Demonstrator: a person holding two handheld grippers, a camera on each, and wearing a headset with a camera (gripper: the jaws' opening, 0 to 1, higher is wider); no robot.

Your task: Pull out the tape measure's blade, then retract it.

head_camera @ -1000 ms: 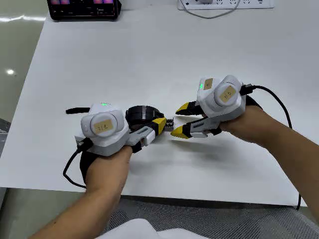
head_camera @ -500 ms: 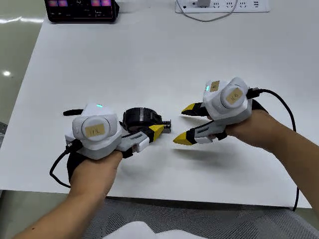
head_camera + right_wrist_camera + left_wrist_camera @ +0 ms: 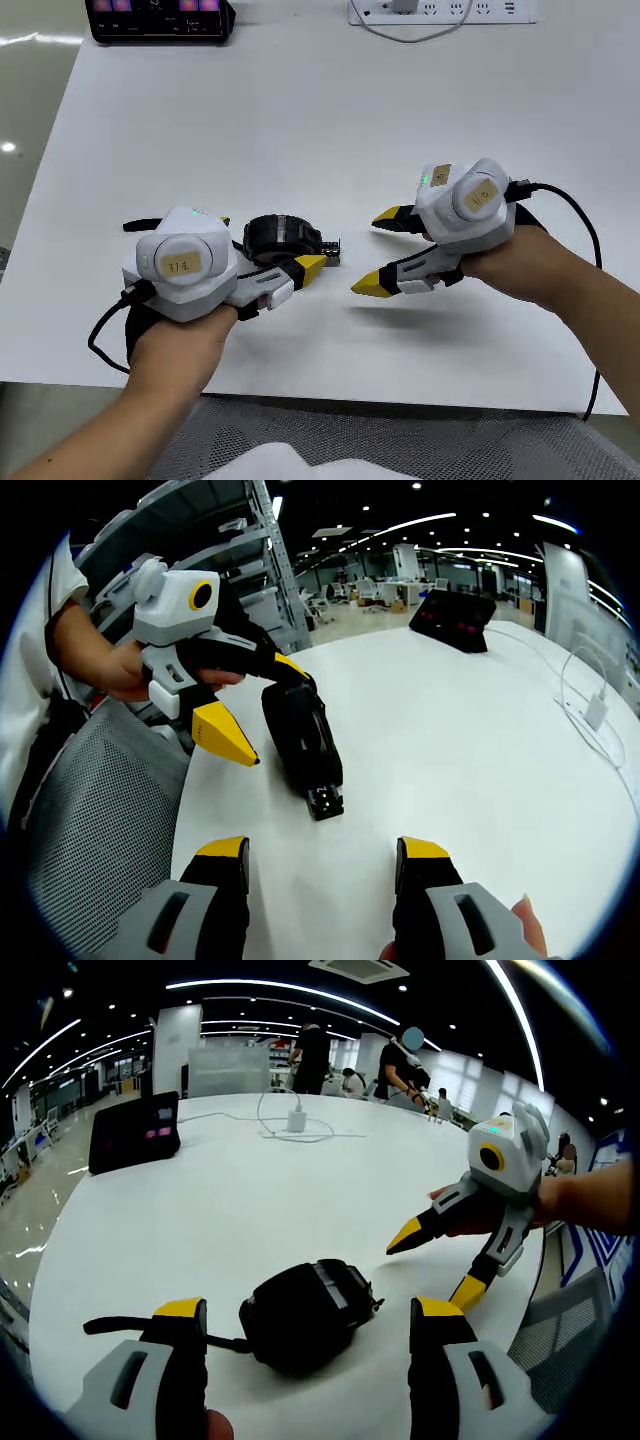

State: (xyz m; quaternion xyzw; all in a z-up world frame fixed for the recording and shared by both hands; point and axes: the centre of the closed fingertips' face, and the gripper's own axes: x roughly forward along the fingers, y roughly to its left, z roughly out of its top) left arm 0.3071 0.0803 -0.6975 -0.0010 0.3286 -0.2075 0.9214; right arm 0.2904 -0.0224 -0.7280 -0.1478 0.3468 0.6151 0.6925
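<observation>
Both sets of tongs are over the white table point(image 3: 330, 120), and the round black tape measure point(image 3: 282, 235) lies flat near its front edge, left of centre. The small metal hook point(image 3: 335, 246) sits right at the mouth of the case and points right, so no blade is drawn out. A thin black wrist strap point(image 3: 146, 224) trails off the case to the left.

In the left gripper view, the left tongs point(image 3: 308, 1310) are spread wide. One yellow-tipped jaw is on each side of the tape measure, with a gap on both sides, so nothing is pinched. The person's left hand point(image 3: 180, 345) holds that gripper low at the near edge.

Over on the right, the right tongs point(image 3: 378, 250) are also wide apart and carry nothing. They point left at the hook end and hang clear of the tape measure, with bare table between them. The right gripper view looks along the case, with the hook end nearest its own jaws.

At the far edge a black tablet with a pink-lit screen point(image 3: 160, 15) stands on the left. On the right is a white power strip point(image 3: 440, 10) with a white cable point(image 3: 415, 36) looping from it.
</observation>
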